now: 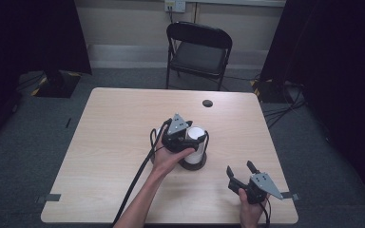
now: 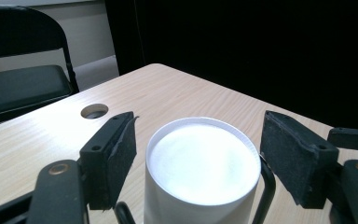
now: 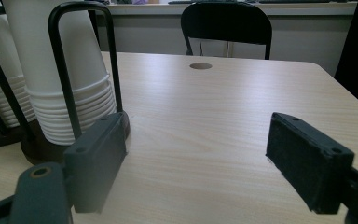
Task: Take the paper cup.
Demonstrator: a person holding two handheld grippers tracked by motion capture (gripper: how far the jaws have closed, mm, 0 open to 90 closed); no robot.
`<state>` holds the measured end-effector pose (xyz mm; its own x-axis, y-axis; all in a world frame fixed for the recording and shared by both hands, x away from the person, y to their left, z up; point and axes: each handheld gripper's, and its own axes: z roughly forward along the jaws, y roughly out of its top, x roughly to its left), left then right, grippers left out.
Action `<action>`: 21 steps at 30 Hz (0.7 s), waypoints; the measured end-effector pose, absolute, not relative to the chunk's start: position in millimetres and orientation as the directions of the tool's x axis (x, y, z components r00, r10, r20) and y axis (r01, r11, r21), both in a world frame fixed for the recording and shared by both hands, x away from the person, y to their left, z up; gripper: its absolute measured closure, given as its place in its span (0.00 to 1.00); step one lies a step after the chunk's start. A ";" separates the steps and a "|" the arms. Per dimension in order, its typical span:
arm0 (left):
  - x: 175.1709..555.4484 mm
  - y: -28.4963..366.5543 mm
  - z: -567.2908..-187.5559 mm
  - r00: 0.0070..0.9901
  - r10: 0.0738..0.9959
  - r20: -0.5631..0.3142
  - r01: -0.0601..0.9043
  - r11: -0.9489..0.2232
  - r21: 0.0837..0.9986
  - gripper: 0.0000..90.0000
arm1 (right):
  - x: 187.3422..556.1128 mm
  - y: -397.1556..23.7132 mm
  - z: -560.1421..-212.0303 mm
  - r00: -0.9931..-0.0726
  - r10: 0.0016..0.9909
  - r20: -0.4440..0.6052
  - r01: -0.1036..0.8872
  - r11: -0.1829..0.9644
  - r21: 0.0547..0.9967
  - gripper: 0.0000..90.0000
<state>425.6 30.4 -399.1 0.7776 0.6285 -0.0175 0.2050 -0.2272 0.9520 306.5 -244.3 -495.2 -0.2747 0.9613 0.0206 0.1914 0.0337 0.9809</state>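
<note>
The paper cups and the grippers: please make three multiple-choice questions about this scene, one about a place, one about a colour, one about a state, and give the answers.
1. Where does the stack of paper cups stand?
A. on the chair
B. on the table, in a black wire holder
C. on the floor

2. What colour are the cups?
A. white
B. red
C. blue

3. How is the left gripper at the top cup?
A. shut tight on it
B. far off at the table edge
C. jaws on either side, pads not touching

Answers: 1 B, the holder rises around the stack on the table. 2 A, white in each view. 3 C, gaps show beside both pads in the left gripper view.
</note>
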 end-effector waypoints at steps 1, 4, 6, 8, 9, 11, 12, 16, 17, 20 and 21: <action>425.9 29.6 -399.8 0.777 0.630 -0.014 0.206 -0.232 0.951 0.31 | 306.5 -244.3 -495.2 -0.275 0.961 0.021 0.191 0.033 0.981 0.21; 424.4 28.9 -398.7 0.776 0.631 0.004 0.194 -0.244 0.950 0.32 | 306.5 -244.2 -495.2 -0.276 0.961 0.019 0.190 0.035 0.981 0.21; 423.2 27.5 -397.8 0.772 0.636 0.020 0.182 -0.251 0.951 0.34 | 306.5 -244.3 -495.2 -0.276 0.961 0.020 0.189 0.034 0.981 0.21; 422.9 26.2 -397.9 0.762 0.646 0.041 0.178 -0.269 0.946 0.33 | 306.6 -244.2 -495.2 -0.276 0.961 0.019 0.191 0.035 0.981 0.21; 423.0 25.5 -398.6 0.765 0.643 0.039 0.180 -0.272 0.945 0.33 | 306.4 -244.1 -495.2 -0.274 0.962 0.019 0.189 0.034 0.981 0.21; 423.8 24.3 -400.6 0.772 0.634 0.031 0.191 -0.280 0.941 0.33 | 306.0 -244.5 -495.3 -0.271 0.962 0.020 0.185 0.032 0.982 0.21; 424.0 23.5 -401.7 0.770 0.638 0.032 0.194 -0.282 0.939 0.33 | 306.2 -244.6 -495.3 -0.274 0.961 0.021 0.186 0.031 0.982 0.21; 425.8 22.7 -403.7 0.774 0.633 0.018 0.205 -0.278 0.938 0.36 | 306.1 -244.2 -495.3 -0.272 0.962 0.021 0.188 0.031 0.982 0.21; 425.9 22.5 -404.0 0.772 0.635 0.020 0.205 -0.279 0.938 0.37 | 306.2 -244.4 -495.3 -0.273 0.962 0.020 0.186 0.033 0.982 0.21; 426.0 22.8 -403.5 0.771 0.637 0.015 0.211 -0.279 0.937 0.38 | 306.2 -244.4 -495.3 -0.273 0.962 0.019 0.186 0.033 0.982 0.22; 425.9 23.1 -403.2 0.770 0.638 0.015 0.213 -0.279 0.936 0.39 | 306.1 -244.3 -495.3 -0.272 0.962 0.020 0.187 0.033 0.982 0.22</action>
<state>425.9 23.1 -403.2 0.7702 0.6376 0.0148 0.2134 -0.2795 0.9361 306.1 -244.3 -495.3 -0.2719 0.9621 0.0196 0.1866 0.0328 0.9819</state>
